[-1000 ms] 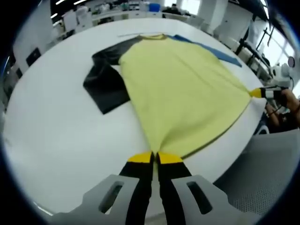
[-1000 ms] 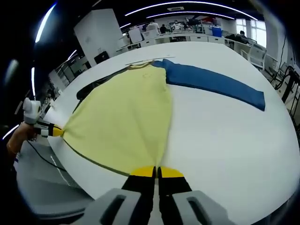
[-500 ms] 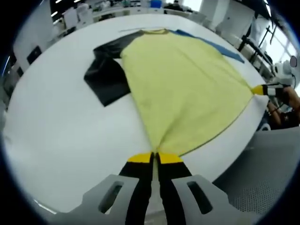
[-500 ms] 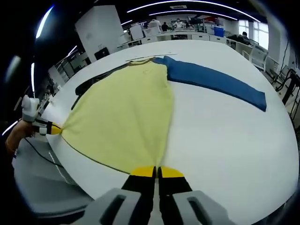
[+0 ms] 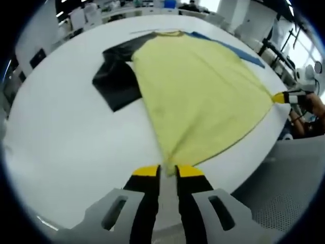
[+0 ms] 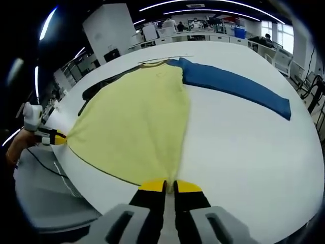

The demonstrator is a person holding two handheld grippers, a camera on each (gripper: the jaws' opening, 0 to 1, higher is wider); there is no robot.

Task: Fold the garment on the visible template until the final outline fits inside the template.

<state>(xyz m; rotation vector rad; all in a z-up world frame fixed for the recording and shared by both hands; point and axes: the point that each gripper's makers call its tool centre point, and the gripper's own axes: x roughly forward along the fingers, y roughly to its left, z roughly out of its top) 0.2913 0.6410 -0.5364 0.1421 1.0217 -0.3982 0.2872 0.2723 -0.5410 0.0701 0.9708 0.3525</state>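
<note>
A large white table (image 6: 244, 152) is set in an open workroom. Rows of desks (image 6: 203, 38) with seated people are seen behind it, and a white pillar (image 6: 109, 25) is placed at one side. Curved ceiling light strips (image 6: 203, 5) are lit, and daylight is admitted through windows (image 6: 284, 28).

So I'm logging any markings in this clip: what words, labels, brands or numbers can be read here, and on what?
None can be read.
The yellow shirt with its black sleeve and blue sleeve shows no print or label.
The white table is unmarked.
Anything on the background desks is too small and blurred to read.
</note>
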